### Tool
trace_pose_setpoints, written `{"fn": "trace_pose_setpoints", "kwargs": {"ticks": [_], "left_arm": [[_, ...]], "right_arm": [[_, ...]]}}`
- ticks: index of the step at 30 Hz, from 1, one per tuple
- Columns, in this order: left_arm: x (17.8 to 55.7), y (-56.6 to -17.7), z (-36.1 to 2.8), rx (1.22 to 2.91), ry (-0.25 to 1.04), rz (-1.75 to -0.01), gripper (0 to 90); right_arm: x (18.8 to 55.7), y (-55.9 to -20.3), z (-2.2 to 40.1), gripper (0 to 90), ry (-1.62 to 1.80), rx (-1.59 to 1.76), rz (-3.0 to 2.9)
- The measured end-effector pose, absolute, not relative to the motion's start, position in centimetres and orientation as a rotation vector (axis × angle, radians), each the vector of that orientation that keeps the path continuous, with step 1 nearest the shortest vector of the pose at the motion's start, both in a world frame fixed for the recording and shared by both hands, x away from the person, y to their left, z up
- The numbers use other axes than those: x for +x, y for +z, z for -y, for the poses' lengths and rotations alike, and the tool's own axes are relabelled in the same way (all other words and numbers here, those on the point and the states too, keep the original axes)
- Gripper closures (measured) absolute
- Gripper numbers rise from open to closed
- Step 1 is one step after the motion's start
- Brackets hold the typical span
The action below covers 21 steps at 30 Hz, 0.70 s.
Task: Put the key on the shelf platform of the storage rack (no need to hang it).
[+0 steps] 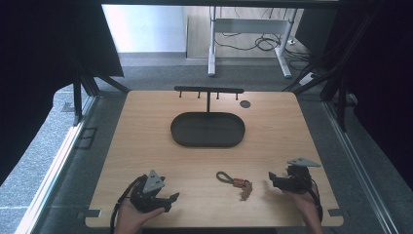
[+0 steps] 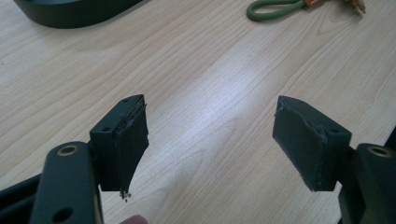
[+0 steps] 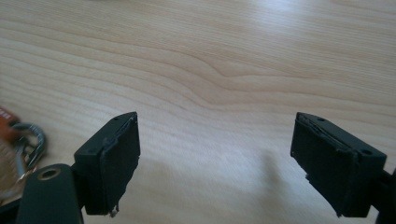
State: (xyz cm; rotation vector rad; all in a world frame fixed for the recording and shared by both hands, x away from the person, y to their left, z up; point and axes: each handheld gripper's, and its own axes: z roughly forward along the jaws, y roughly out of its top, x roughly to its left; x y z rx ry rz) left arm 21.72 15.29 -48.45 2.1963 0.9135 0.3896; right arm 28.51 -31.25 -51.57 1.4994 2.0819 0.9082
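The keychain [image 1: 234,182], a green cord loop [image 1: 223,176] with an orange tag and brass clip, is lying on the near part of the wooden table [image 1: 146,131], its long axis running from far-left to near-right. I am holding my right gripper [image 1: 273,179] just right of it, jaws spread and empty; my left gripper [image 1: 171,199], also spread, is waiting farther off.
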Motion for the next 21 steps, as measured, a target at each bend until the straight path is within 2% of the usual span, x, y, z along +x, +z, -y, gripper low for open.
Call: {"fn": "trace_pose_setpoints", "kwargs": {"ticks": [13, 21], "left_arm": [[21.5, -48.2, -15.5, 2.187, 0.395, -0.913, 27.1], [21.6, -48.3, -15.3, 2.191, 0.387, -0.906, 27.1]], "right_arm": [[27.0, -50.8, 33.1, 24.8, 0.983, 1.451, -2.117], [26.8, -50.8, 33.4, 25.7, 0.991, 1.453, -2.109]]}}
